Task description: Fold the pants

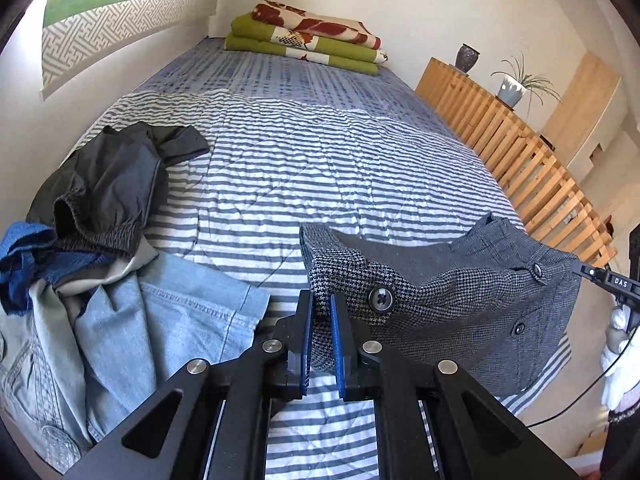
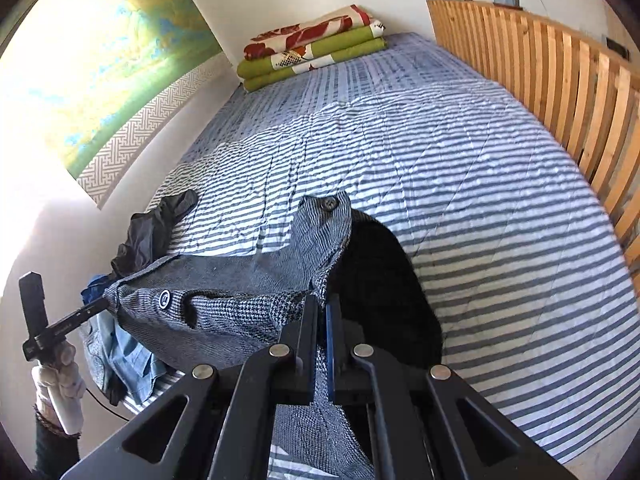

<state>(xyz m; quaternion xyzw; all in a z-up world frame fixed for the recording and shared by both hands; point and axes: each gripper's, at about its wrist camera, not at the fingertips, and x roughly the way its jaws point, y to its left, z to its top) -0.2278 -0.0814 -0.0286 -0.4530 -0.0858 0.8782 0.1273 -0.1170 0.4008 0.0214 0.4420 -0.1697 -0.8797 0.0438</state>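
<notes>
Item one, my left gripper [image 1: 322, 312]: jaws drawn nearly together, blue pads [image 1: 335, 344] pinching a fold of the grey houndstooth pants [image 1: 440, 292] at the waistband, just beside the large dark button [image 1: 381, 298]. Item two, my right gripper [image 2: 322, 312]: jaws likewise pressed in on the other end of the same waistband, cloth sandwiched between its pads and running back underneath it. The pants hang stretched between the two grippers, raised off the striped bedcover [image 1: 304, 168], waist opening facing forward; in the right wrist view their dark lining [image 2: 380, 280] sags ahead and to the right of the fingers. Item three, to the left of my left gripper: a heap of other clothes, light blue jeans [image 1: 160, 320] nearest, a black garment with an elastic cuff [image 1: 108, 192] beyond them, a bright blue piece [image 1: 20, 256] at the far left. Item four, far ahead of both grippers: folded green and red-patterned blankets [image 1: 308, 36] stacked at the head of the bed. Item five, to the right: a slatted wooden rail [image 1: 520, 160] carrying a dark vase [image 1: 466, 57] and a potted plant [image 1: 514, 84]
</notes>
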